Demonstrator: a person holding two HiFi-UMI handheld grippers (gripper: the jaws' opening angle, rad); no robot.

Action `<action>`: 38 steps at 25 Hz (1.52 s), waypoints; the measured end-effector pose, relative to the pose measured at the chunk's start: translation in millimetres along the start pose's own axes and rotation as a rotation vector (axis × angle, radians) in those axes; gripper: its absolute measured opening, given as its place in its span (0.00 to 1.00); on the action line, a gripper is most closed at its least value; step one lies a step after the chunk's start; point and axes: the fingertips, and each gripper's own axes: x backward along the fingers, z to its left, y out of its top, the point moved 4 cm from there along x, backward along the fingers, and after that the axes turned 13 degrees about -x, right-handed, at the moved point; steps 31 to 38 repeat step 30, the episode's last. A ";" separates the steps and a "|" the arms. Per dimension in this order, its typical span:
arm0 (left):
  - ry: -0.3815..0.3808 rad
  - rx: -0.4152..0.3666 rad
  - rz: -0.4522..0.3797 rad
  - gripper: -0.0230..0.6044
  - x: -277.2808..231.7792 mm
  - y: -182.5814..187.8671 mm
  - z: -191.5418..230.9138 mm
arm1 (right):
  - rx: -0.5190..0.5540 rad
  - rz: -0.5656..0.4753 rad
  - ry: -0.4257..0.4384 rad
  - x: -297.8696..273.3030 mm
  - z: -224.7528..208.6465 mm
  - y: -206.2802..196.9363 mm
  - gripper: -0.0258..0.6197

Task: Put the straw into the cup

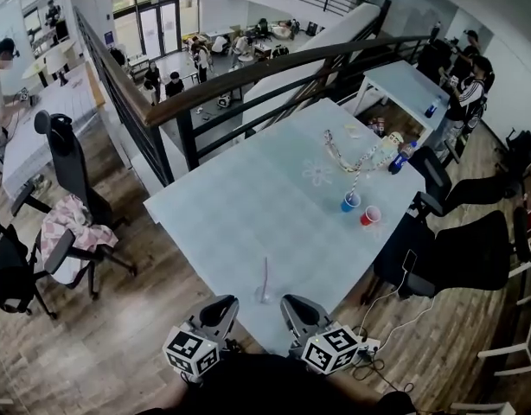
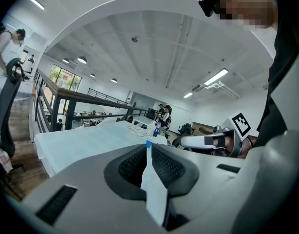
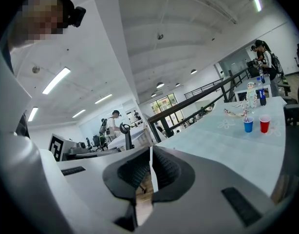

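Observation:
A blue cup with a striped straw standing in it sits at the far right of the pale blue table, and a red cup is right beside it. A pale pink straw stands upright near the front edge, apparently in a small clear holder. My left gripper and right gripper hover low at the front edge, either side of that straw, both shut and empty. The right gripper view shows the blue cup and red cup far off. In the left gripper view, the jaws are pressed together.
A loose heap of striped straws and a blue bottle lie beyond the cups. Black office chairs stand along the table's right side, another chair to the left. A dark railing runs behind the table. Cables lie on the floor.

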 end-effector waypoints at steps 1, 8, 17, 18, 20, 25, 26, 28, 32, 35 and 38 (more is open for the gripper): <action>-0.006 -0.002 0.000 0.10 -2.5 0.2 -2.0 | -0.001 -0.003 -0.004 2.0 -2.0 0.6 0.10; -0.035 -0.012 0.004 0.10 -13.5 5.3 -9.5 | -0.002 -0.016 -0.012 9.0 -7.2 6.5 0.10; -0.042 -0.013 0.012 0.10 -18.1 4.5 -12.2 | -0.011 -0.018 -0.013 10.5 -12.0 7.5 0.10; -0.042 -0.012 0.014 0.10 -18.1 4.0 -12.2 | -0.013 -0.017 -0.013 10.4 -12.3 7.3 0.10; -0.040 -0.011 0.017 0.10 -17.9 2.8 -12.5 | -0.016 -0.015 -0.012 10.5 -13.2 6.6 0.10; -0.032 -0.007 0.023 0.10 -18.7 -0.4 -12.2 | -0.022 -0.011 -0.011 10.8 -15.9 5.0 0.10; -0.032 -0.007 0.024 0.10 -19.0 -0.9 -11.7 | -0.022 -0.011 -0.011 10.5 -16.2 4.9 0.10; -0.034 -0.007 0.025 0.10 -19.9 -1.2 -11.0 | -0.024 -0.011 -0.012 9.9 -16.7 4.7 0.10; -0.037 -0.008 0.025 0.10 -21.0 -1.4 -10.5 | -0.026 -0.011 -0.014 9.5 -17.3 4.6 0.10; -0.037 -0.008 0.025 0.10 -21.0 -1.4 -10.5 | -0.026 -0.011 -0.014 9.5 -17.3 4.6 0.10; -0.037 -0.008 0.025 0.10 -21.0 -1.4 -10.5 | -0.026 -0.011 -0.014 9.5 -17.3 4.6 0.10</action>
